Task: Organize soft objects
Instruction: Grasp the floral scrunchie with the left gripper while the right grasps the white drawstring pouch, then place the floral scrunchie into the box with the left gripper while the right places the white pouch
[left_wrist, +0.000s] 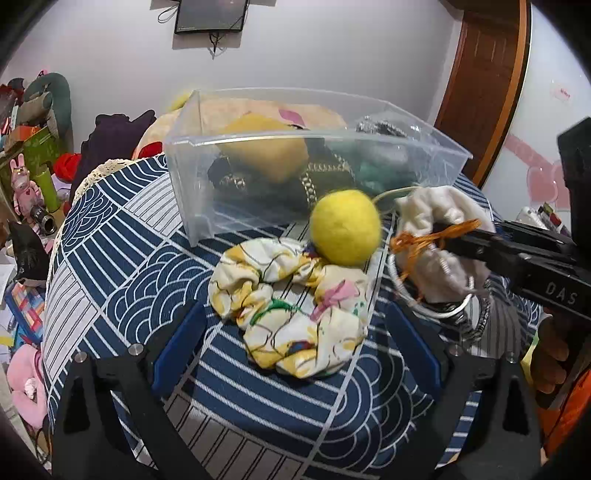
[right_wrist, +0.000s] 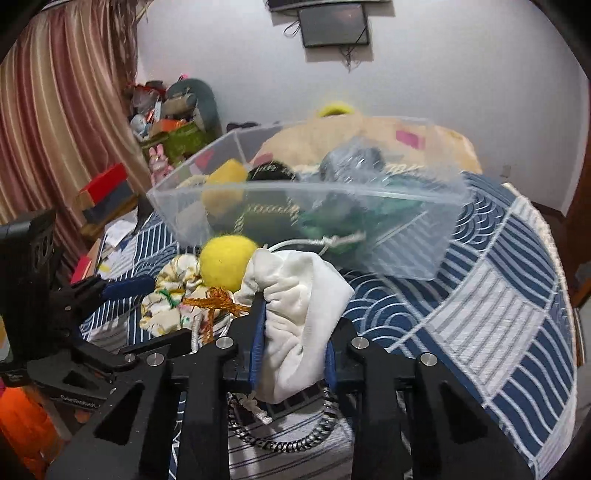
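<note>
Currently, left wrist view: my left gripper (left_wrist: 291, 343) is spread wide, blue fingers (left_wrist: 177, 343) apart with nothing between them. Lying on the blue patterned cloth (left_wrist: 122, 266) in the gap, a little ahead of the tips, is the floral scrunchie (left_wrist: 291, 306). Touching its far edge is the yellow felt ball (left_wrist: 345, 227). Beyond that stands the clear plastic bin (left_wrist: 295, 162), soft items already inside. Off my right finger, the other gripper comes in from the side, clamped on the white drawstring pouch (left_wrist: 439, 236), orange tassel (left_wrist: 413, 243) dangling.

Right wrist view: my right gripper (right_wrist: 293, 343) is closed on the white drawstring pouch (right_wrist: 299, 314), fabric bunched between both blue pads (right_wrist: 258, 332). Yellow felt ball (right_wrist: 225, 262) sits just ahead-left of the fingertips, scrunchie (right_wrist: 170, 299) further left. A metallic cord (right_wrist: 280, 439) lies under the fingers. Bin (right_wrist: 424, 210) ahead, slightly blurred.
</note>
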